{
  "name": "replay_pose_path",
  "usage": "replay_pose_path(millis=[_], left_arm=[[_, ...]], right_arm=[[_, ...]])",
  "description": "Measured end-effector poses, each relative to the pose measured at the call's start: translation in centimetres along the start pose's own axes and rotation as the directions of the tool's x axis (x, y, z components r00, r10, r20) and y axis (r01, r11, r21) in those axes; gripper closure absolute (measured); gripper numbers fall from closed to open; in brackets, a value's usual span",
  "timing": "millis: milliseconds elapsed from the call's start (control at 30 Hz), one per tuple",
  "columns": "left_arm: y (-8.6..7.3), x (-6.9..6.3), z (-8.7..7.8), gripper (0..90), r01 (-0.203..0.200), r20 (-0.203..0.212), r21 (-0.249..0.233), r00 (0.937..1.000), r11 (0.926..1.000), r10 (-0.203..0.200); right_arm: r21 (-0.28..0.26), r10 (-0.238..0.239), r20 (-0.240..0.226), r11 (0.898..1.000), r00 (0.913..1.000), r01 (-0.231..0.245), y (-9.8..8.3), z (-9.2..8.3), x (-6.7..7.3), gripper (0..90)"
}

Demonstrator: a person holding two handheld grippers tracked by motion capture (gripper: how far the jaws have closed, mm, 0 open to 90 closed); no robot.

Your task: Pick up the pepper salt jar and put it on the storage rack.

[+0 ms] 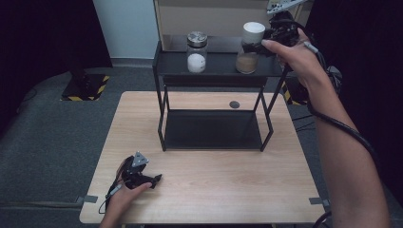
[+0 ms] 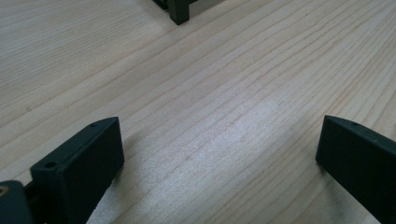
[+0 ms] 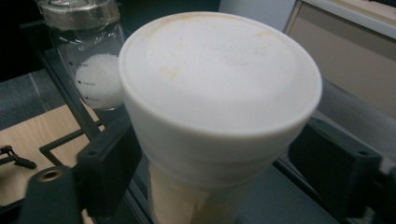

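On the black metal two-tier rack's (image 1: 209, 71) top shelf, the metal-lidded glass jar of white granules (image 1: 196, 52) and the white-capped jar of brown powder (image 1: 250, 47) stand apart, with open shelf between. The dark lower shelf (image 1: 214, 129) is bare. The light wooden table (image 1: 223, 190) before the rack lies open.

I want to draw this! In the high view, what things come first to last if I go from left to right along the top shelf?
Jar with the metal lid and white stuff inside → jar with the white lid and brown stuff inside → right tool, closed around that white lid.
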State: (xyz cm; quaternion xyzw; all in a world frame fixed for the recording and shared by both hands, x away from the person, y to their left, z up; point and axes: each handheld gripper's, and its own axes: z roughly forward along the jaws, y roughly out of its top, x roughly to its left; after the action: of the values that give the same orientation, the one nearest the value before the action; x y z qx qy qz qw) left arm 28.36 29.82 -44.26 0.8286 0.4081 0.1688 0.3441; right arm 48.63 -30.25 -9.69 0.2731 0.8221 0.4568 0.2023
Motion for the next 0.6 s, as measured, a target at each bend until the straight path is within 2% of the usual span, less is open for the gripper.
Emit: replay_pose_path(millis=[67,200,333,600], left_arm=[[0.0,0.0,0.0,0.0,0.0,0.0,0.0,1.0,1.0,0.0],[0.0,0.0,0.0,0.0,0.002,-0.001,-0.002,1.0,1.0,-0.002],[-0.1,0.0,0.0,0.0,0.003,-0.001,-0.004,1.0,1.0,-0.003],[-0.1,0.0,0.0,0.0,0.003,-0.001,-0.004,1.0,1.0,-0.003]], right_arm=[[0.002,-0.009,-0.004,1.0,0.9999,0.009,-0.1,-0.4,0.1,10.1],[0.018,-0.025,0.017,1.0,0.9995,0.025,-0.2,-1.2,0.9,4.2],[0.018,-0.035,0.027,0.999,0.999,0.034,-0.6,-2.1,1.5,3.9],[0.054,-0.049,0.048,0.997,0.9977,0.046,-0.6,-3.7,2.9,4.3]])
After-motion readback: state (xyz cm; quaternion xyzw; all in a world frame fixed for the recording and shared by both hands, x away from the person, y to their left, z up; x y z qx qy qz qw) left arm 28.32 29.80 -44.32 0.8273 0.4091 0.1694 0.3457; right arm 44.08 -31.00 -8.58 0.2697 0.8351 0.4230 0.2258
